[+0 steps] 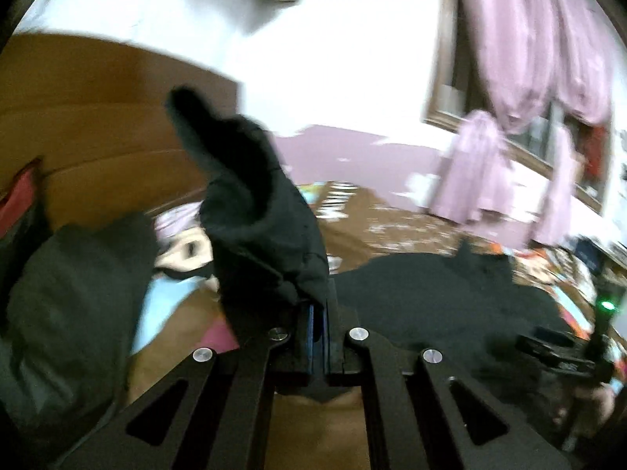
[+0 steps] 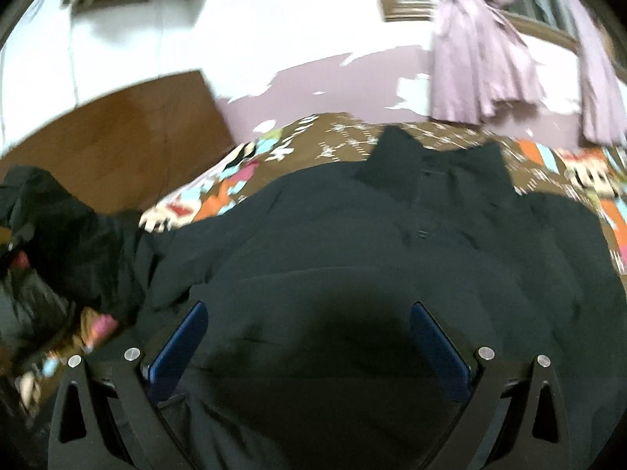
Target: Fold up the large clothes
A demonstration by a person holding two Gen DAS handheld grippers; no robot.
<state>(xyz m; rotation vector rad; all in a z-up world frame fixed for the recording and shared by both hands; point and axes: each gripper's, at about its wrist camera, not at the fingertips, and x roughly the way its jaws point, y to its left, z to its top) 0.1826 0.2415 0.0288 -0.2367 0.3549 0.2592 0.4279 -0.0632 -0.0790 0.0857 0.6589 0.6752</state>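
A large black collared shirt (image 2: 392,243) lies spread on a bed with a patterned brown cover (image 2: 337,137), collar at the far side. My left gripper (image 1: 318,309) is shut on a fold of the black shirt's sleeve (image 1: 250,211), which stands up above the jaws, lifted off the bed. The rest of the shirt lies flat to the right in the left wrist view (image 1: 450,293). My right gripper (image 2: 307,337) is open and empty, its blue pads (image 2: 180,344) low over the shirt's lower part. The right gripper also shows at the far right of the left wrist view (image 1: 564,352).
A brown wooden headboard (image 1: 98,125) stands at the left. Purple curtains (image 2: 478,70) hang by a window at the back right. A dark grey garment (image 1: 70,313) bulks at the left. The wall is white above and purple below.
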